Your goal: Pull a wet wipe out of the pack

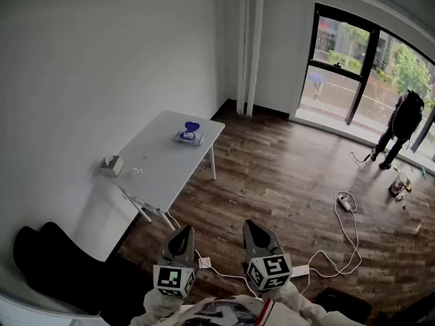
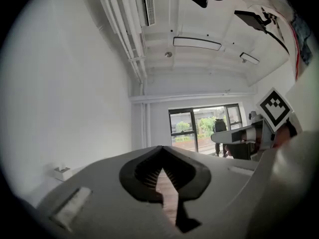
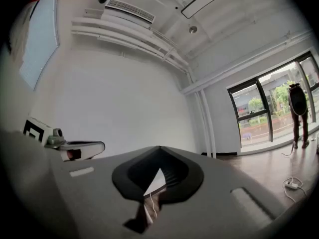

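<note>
Smooth matt white table [image 1: 170, 172], dark wood-plank floor [image 1: 285, 175] with slight sheen, plastic wipe pack [image 1: 189, 136], matt painted wall [image 1: 102, 60]

COUNT | counter [image 1: 170, 165]: one | wet wipe pack [image 1: 189, 136]: one | small white box [image 1: 112, 165]: one | tools: two, left tool [image 1: 183, 235] and right tool [image 1: 253, 231] | standing person [image 1: 404, 122]: one | power strip [image 1: 344, 201]: one | white cable [image 1: 355, 240]: one | black cushioned seat [image 1: 47, 258]: one | wall pipes [image 1: 257, 46]: two

Wipe pack [image 1: 188, 136]: small, flat, pale with blue markings. We find it lying flat on white table [image 1: 163, 161], toward far end, near edge on window side. Blue flap [image 1: 192, 125] stands raised on top. We cannot tell whether a wipe protrudes; too small.
</note>
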`<state>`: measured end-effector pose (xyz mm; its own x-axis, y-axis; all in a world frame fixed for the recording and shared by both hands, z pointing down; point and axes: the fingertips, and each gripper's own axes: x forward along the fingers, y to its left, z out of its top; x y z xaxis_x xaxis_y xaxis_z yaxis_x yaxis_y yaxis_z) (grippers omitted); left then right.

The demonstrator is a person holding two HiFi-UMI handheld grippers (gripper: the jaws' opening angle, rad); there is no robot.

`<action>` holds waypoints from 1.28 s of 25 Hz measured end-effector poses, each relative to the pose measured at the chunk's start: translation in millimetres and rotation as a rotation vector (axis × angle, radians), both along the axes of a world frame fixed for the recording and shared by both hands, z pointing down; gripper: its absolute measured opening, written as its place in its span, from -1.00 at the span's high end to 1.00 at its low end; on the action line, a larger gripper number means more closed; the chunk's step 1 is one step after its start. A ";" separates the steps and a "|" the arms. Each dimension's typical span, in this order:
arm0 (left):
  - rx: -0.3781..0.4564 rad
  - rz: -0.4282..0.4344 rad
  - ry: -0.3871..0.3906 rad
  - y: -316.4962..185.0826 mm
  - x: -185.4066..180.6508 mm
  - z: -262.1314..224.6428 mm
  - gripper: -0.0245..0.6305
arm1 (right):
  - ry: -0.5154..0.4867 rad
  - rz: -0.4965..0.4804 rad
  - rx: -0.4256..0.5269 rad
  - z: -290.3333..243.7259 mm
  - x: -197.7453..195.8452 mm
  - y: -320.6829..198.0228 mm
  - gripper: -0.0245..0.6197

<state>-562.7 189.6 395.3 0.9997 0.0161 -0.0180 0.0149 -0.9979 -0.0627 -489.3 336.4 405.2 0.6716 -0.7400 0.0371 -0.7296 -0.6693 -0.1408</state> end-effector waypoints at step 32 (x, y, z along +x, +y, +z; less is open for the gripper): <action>0.008 0.204 -0.032 88.2 157.1 18.9 0.91 | -0.045 0.136 -0.041 22.4 113.1 85.2 0.91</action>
